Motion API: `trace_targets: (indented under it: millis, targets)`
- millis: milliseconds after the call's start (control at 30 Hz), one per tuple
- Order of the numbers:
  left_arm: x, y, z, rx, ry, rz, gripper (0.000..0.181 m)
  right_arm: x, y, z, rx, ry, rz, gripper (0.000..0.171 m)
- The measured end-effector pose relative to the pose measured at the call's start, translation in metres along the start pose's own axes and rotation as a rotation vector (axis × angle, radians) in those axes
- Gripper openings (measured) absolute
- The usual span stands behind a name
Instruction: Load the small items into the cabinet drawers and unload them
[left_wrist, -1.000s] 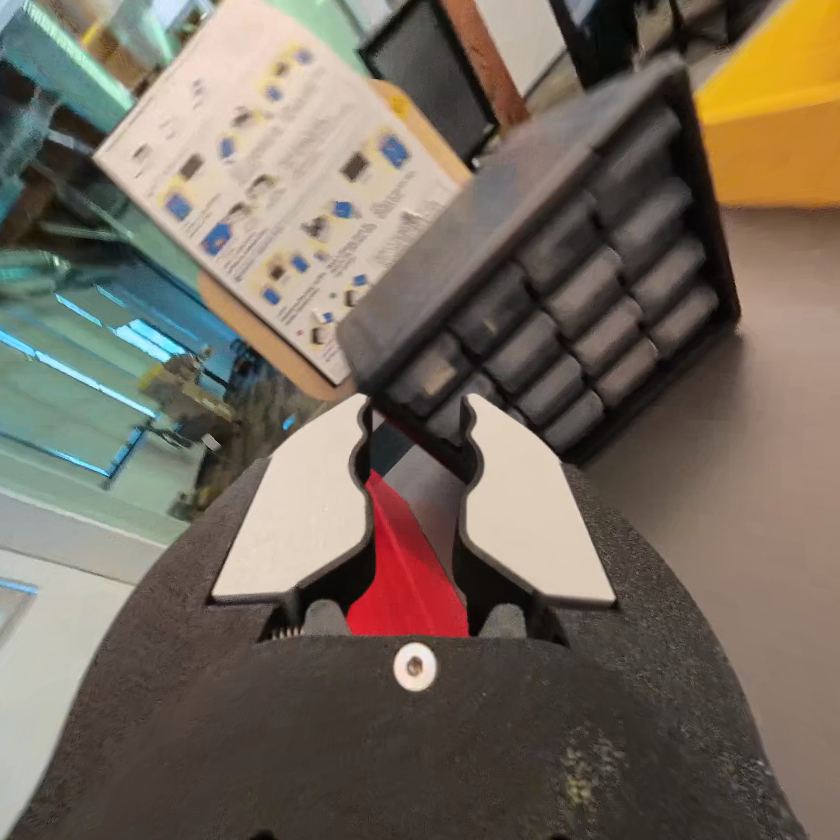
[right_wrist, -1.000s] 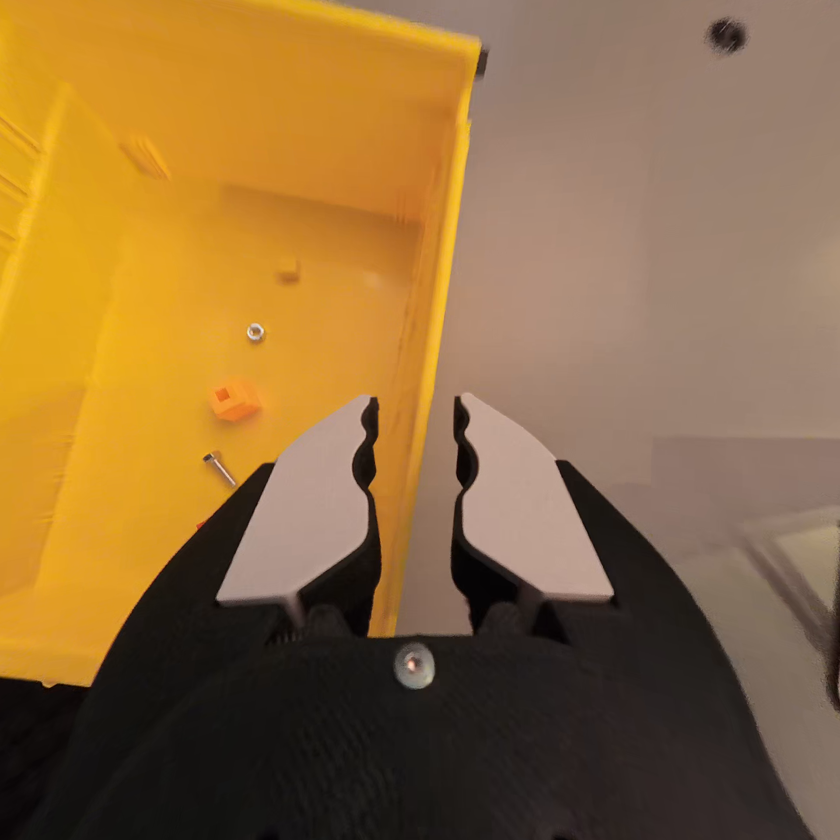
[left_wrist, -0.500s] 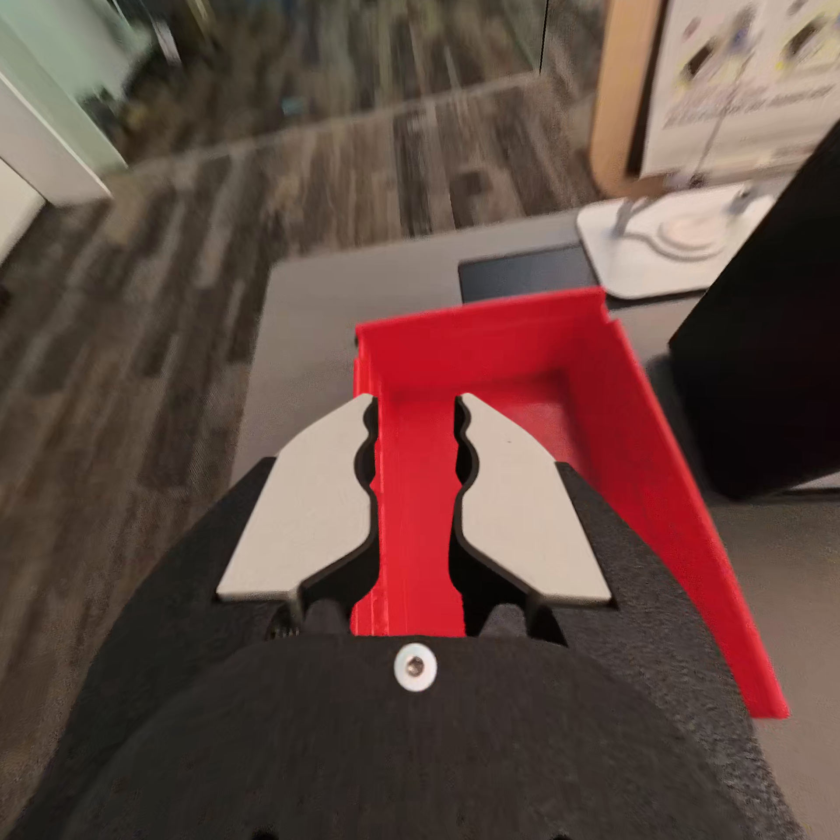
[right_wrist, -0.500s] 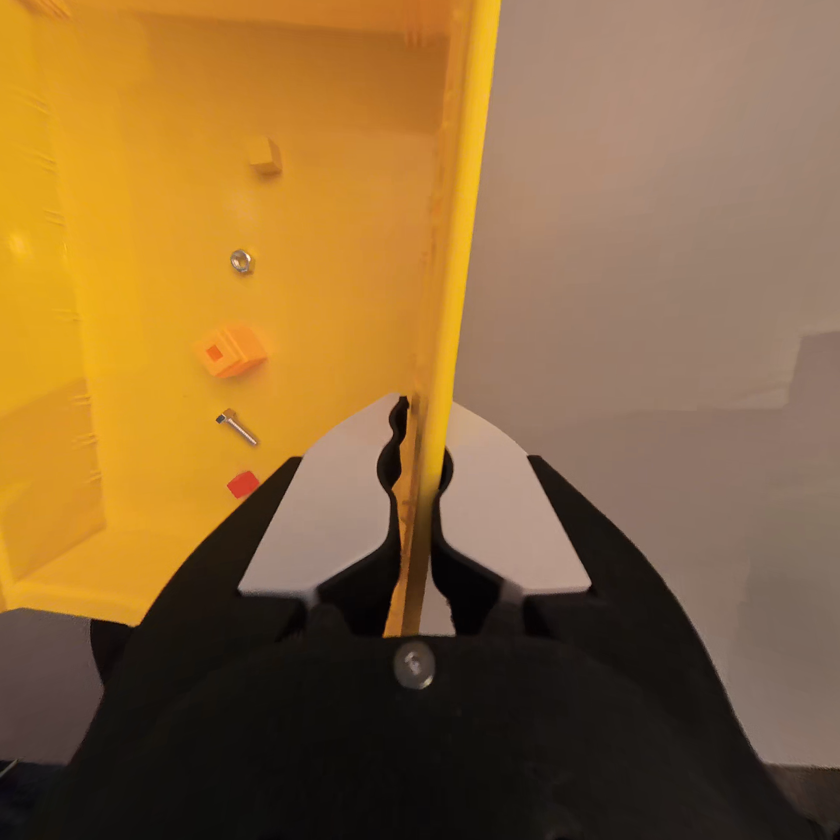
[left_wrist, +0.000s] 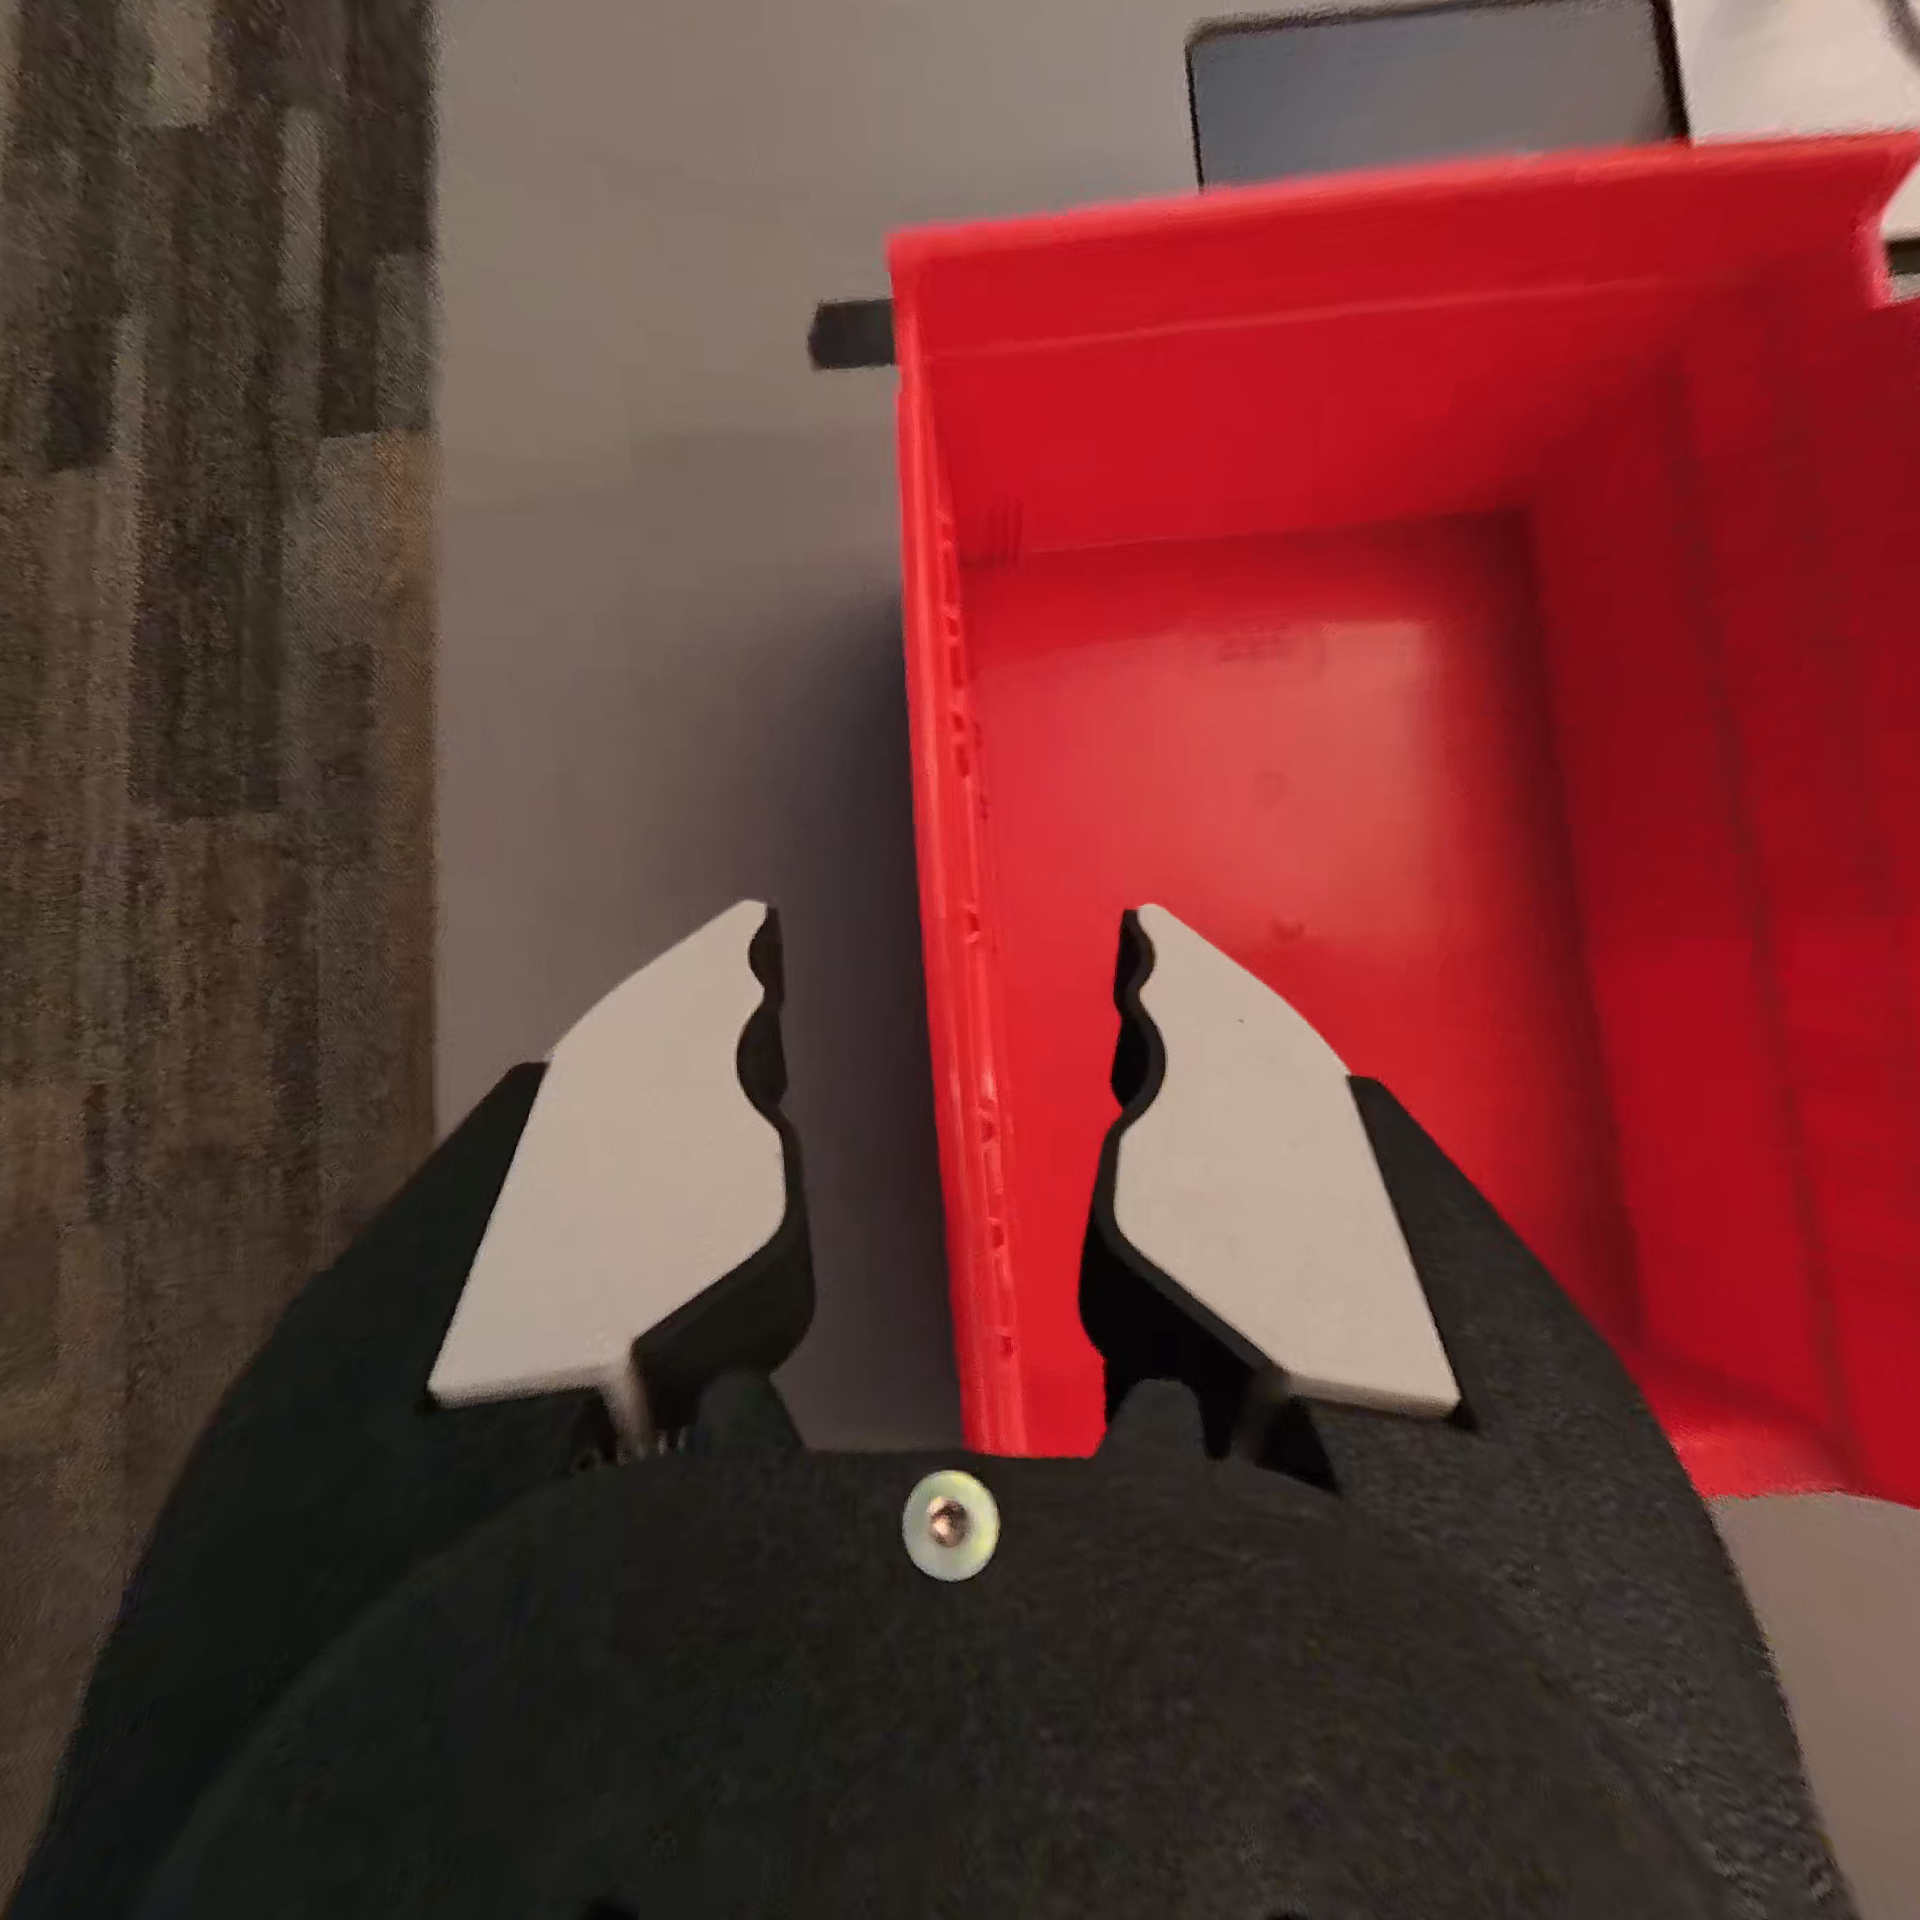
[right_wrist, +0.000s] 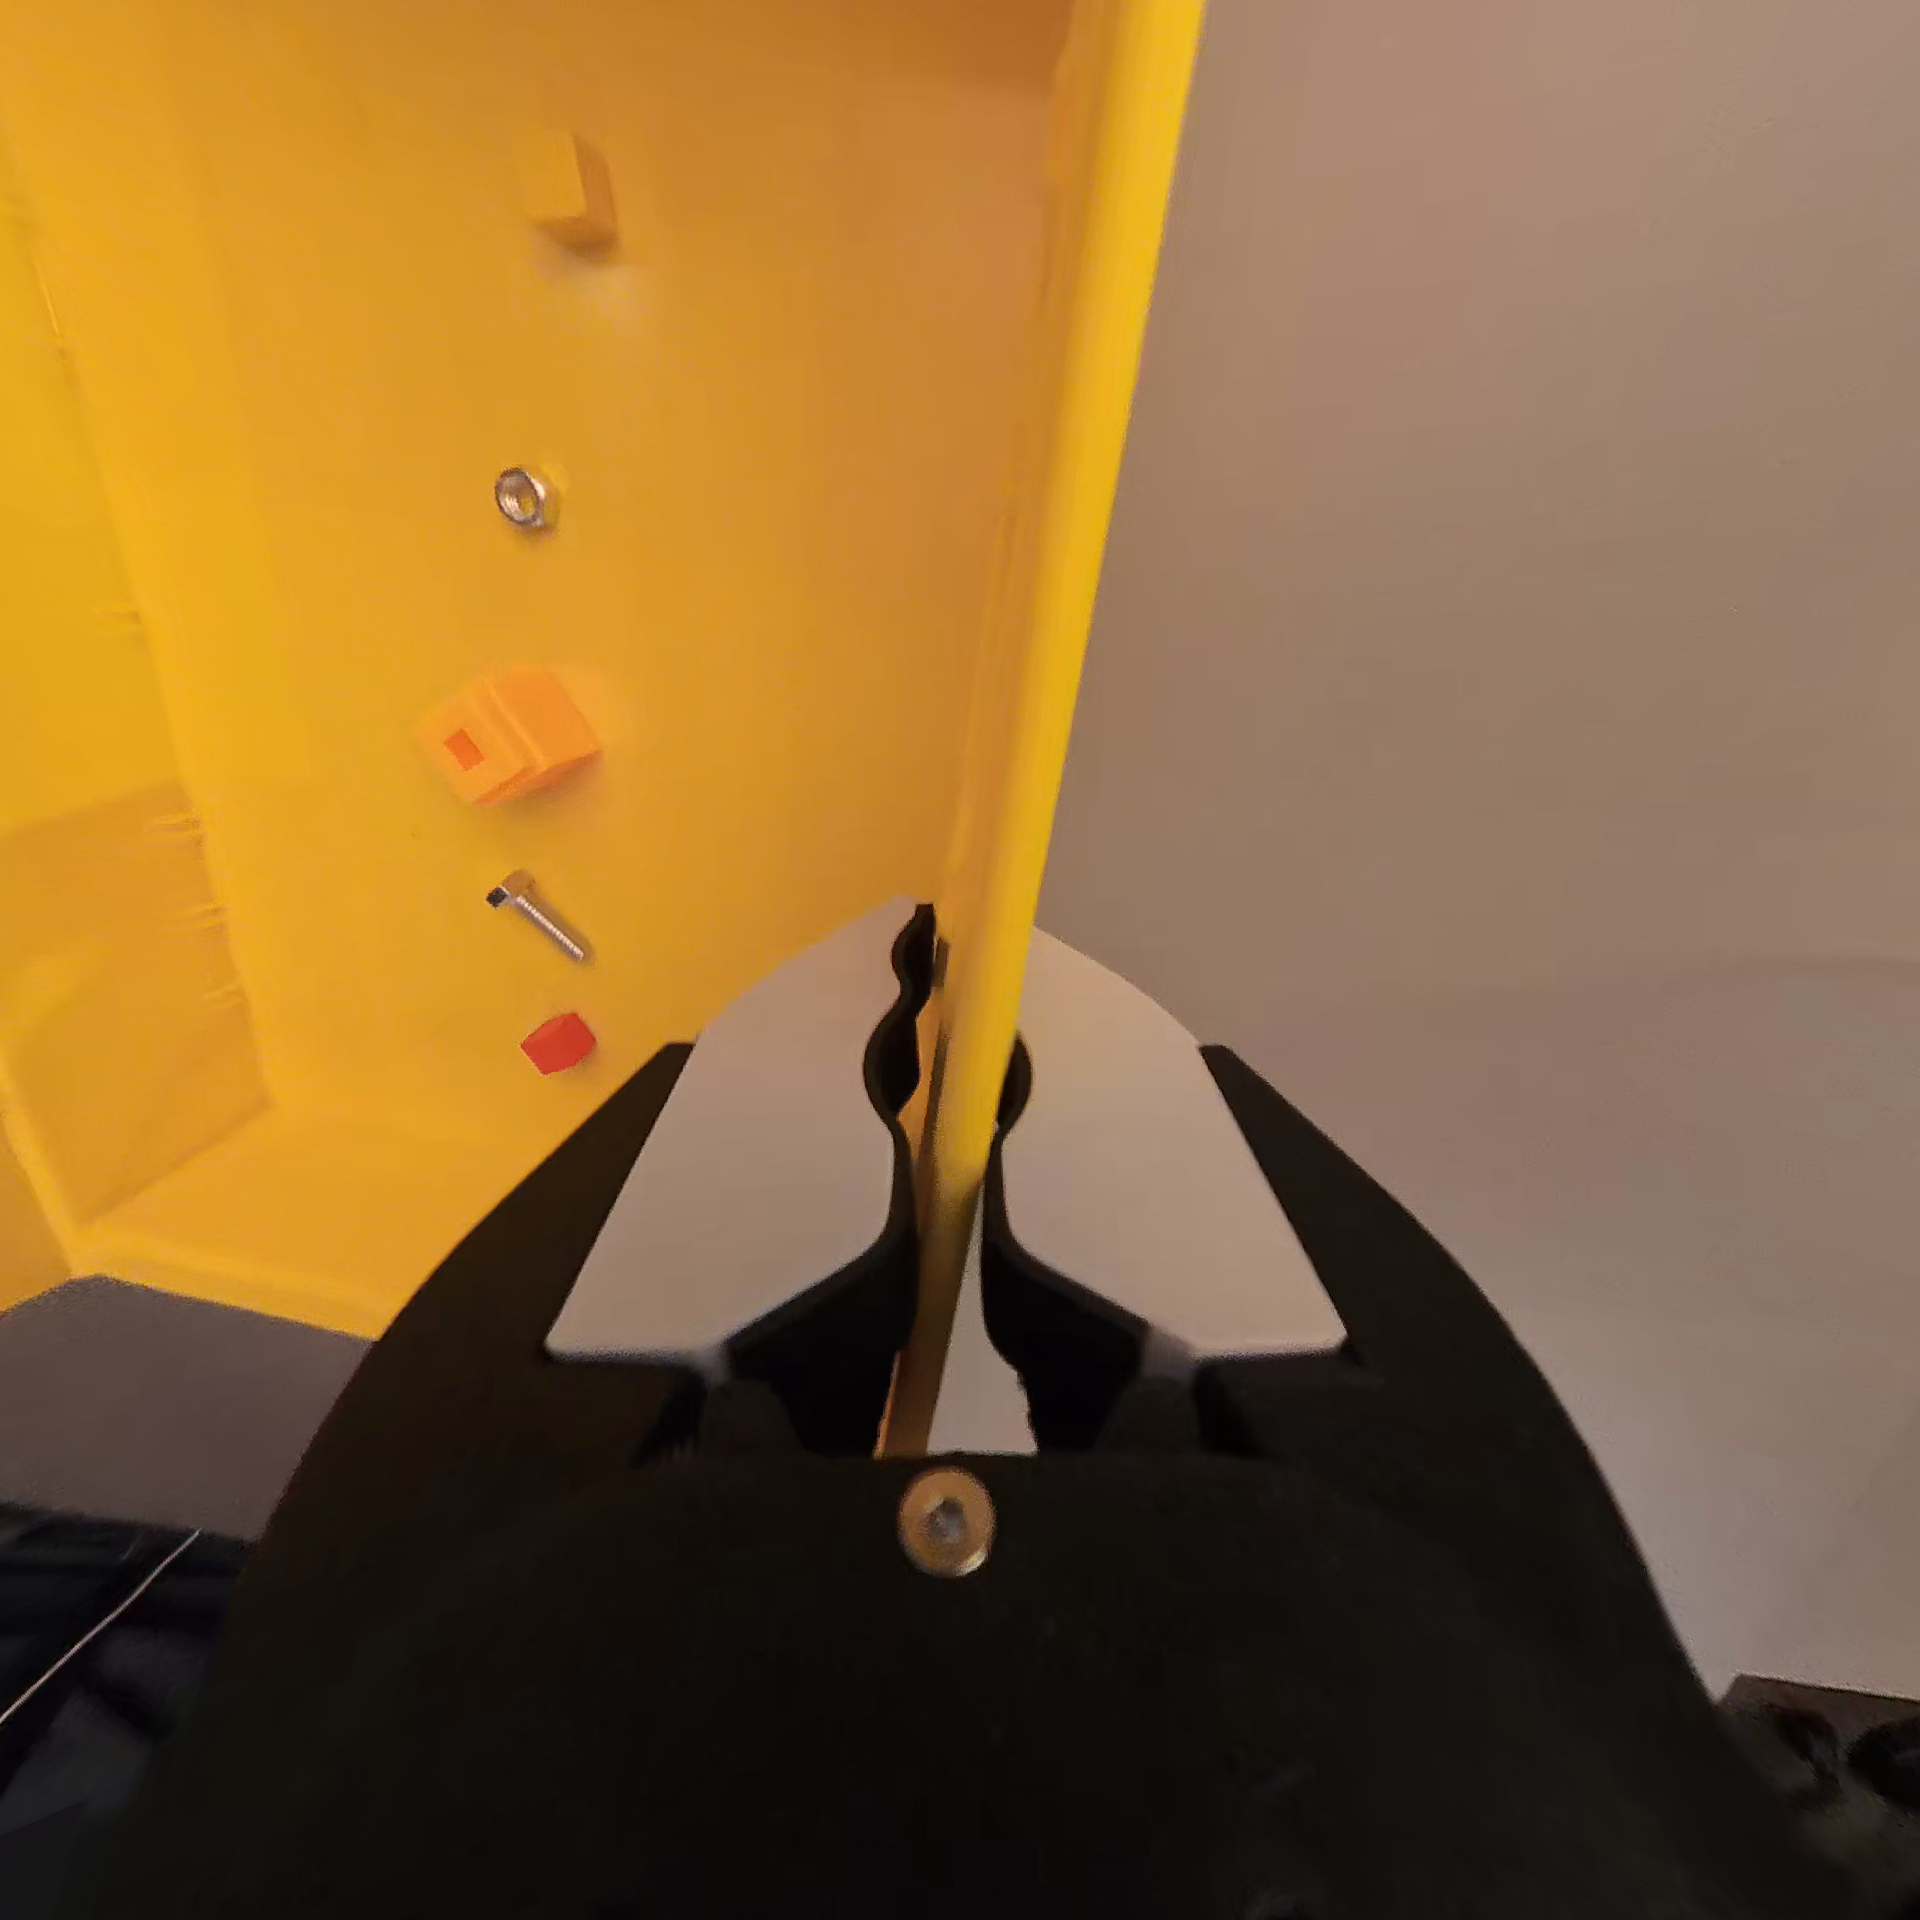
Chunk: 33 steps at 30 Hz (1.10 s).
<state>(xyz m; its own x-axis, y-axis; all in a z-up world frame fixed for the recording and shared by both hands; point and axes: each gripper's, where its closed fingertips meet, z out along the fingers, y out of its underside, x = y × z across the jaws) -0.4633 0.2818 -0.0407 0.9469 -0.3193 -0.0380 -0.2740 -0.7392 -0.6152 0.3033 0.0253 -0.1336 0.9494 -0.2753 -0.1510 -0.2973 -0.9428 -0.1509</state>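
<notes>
Grey tabletop (left_wrist: 644, 520) fills the middle of the left wrist view, ending at the left in a strip of mottled brown carpet floor (left_wrist: 208, 727). A dark flat rectangle (left_wrist: 1423, 94) lies on the table beyond the red bin (left_wrist: 1714, 831), and a small black tab (left_wrist: 847, 332) shows just beside the bin's far left corner. The left gripper (left_wrist: 948, 920) has its jaws spread apart, straddling the red bin's left wall without touching it; no items show inside that bin. In the right wrist view the right gripper (right_wrist: 961, 935) is clamped on the right wall of the yellow bin (right_wrist: 1101, 520), with plain pale tabletop to its right. On the yellow bin's floor lie a metal nut (right_wrist: 525, 499), an orange block (right_wrist: 509, 736), a small bolt (right_wrist: 535, 916), a red piece (right_wrist: 556, 1042) and a yellow block (right_wrist: 571, 203), all apart from one another.
</notes>
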Motion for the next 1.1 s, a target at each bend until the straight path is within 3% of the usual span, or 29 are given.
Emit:
trace_targets:
  millis: [100,233,333,533,933,1100]
  targets:
    - [0.01,0.017,0.015,-0.111,0.06,0.019,0.056,-0.003,0.006,0.007,-0.053,0.015,-0.002,0.006]
    - [-0.001,0.032,0.027,-0.223,-0.019,0.035,0.04,-0.01,0.01,0.007,-0.057,0.003,0.038,0.005]
    - [0.004,0.046,0.033,-0.307,0.001,0.044,0.037,-0.012,0.012,0.007,-0.056,0.012,0.043,0.004]
    - [0.005,0.06,0.042,-0.379,0.01,0.018,0.017,-0.014,0.014,0.007,-0.057,-0.004,0.057,0.005]
    - [0.015,0.046,0.04,-0.344,0.06,0.024,0.005,-0.016,0.018,0.007,-0.076,-0.049,0.004,0.005]
    - [0.028,0.024,0.026,-0.235,0.15,-0.021,0.004,-0.015,0.028,0.003,-0.064,-0.055,0.011,0.005]
